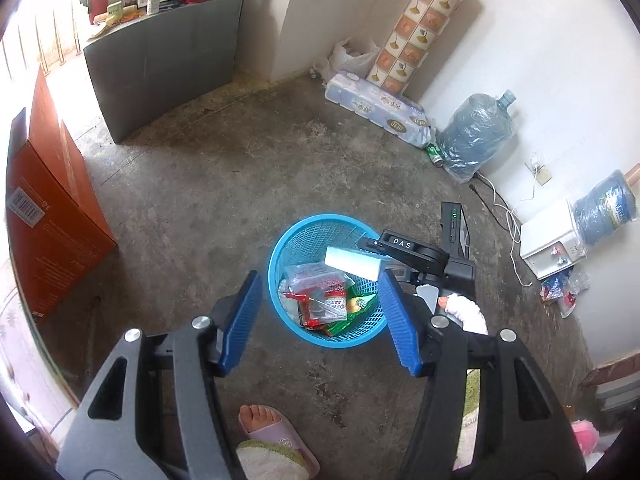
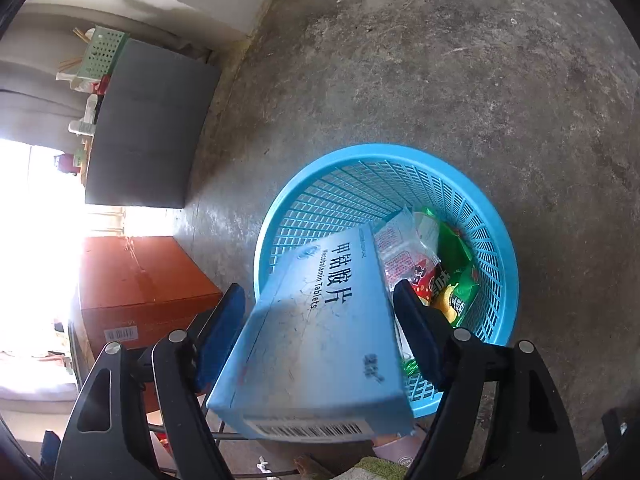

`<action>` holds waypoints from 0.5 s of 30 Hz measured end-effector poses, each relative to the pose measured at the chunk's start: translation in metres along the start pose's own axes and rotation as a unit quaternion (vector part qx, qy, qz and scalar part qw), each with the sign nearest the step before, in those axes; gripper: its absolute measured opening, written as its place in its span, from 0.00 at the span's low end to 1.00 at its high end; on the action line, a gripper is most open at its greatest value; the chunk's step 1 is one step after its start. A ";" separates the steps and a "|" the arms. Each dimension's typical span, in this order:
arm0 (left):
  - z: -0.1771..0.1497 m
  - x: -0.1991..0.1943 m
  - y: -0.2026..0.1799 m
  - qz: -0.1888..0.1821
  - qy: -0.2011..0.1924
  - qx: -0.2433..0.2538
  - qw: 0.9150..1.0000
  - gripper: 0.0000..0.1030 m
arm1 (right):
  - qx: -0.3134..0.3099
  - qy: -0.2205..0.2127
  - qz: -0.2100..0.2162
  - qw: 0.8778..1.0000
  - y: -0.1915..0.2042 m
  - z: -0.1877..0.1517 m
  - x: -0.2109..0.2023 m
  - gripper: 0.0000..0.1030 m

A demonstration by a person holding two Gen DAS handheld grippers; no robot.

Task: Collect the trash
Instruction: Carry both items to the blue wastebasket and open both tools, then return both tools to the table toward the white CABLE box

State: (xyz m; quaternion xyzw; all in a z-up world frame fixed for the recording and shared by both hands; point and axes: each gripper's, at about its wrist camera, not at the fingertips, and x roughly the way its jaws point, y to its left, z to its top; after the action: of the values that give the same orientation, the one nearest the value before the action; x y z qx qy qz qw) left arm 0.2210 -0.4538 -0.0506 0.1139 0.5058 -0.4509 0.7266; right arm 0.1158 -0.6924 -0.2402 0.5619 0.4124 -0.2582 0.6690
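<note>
**Blue medicine box over the trash basket**

In the right wrist view, the right claw [image 2: 316,320] points down at a blue plastic basket [image 2: 360,160] standing on the concrete floor [image 2: 440,60]. A light blue medicine box [image 2: 320,340] lies between its two fingers, filling the lower centre of the frame, tilted with its far end over the basket rim. The right-hand pad looks to touch the box edge; on the left a small gap shows beside the pad, so whether the box is clamped cannot be told.

In the left wrist view, the left claw [image 1: 320,320] stands apart, with nothing between its blue pads [image 1: 244,320]. The basket [image 1: 288,240] sits at frame centre just beyond them, holding snack wrappers [image 1: 324,300] in red, green and clear plastic. The box [image 1: 352,262] shows at the basket's right rim.

An orange carton [image 1: 52,220] stands at the left edge, and a grey bench [image 1: 160,60] carrying bottles fills the upper left. A foot in a pink slipper [image 1: 276,436] shows at the bottom.
</note>
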 end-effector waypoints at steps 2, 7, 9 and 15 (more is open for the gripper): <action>-0.007 -0.032 0.008 -0.004 -0.023 -0.001 1.000 0.59 | -0.013 -0.010 -0.001 1.000 0.009 0.000 -0.005 0.73; -0.040 -0.108 0.038 -0.006 -0.083 -0.017 0.996 0.63 | -0.038 -0.039 0.001 0.998 0.029 -0.002 -0.024 0.75; -0.057 -0.133 0.054 -0.001 -0.100 -0.031 0.994 0.64 | -0.042 -0.050 0.005 0.998 0.032 -0.004 -0.033 0.75; -0.123 -0.203 0.113 0.044 -0.146 -0.080 0.985 0.68 | -0.070 -0.085 0.006 0.994 0.041 -0.021 -0.074 0.75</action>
State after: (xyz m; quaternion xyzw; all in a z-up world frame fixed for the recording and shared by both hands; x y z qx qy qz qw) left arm 0.2137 -0.2040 0.0295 0.0099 0.4230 -0.3886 0.8185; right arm 0.1044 -0.6710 -0.1560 0.4918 0.3680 -0.2712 0.7410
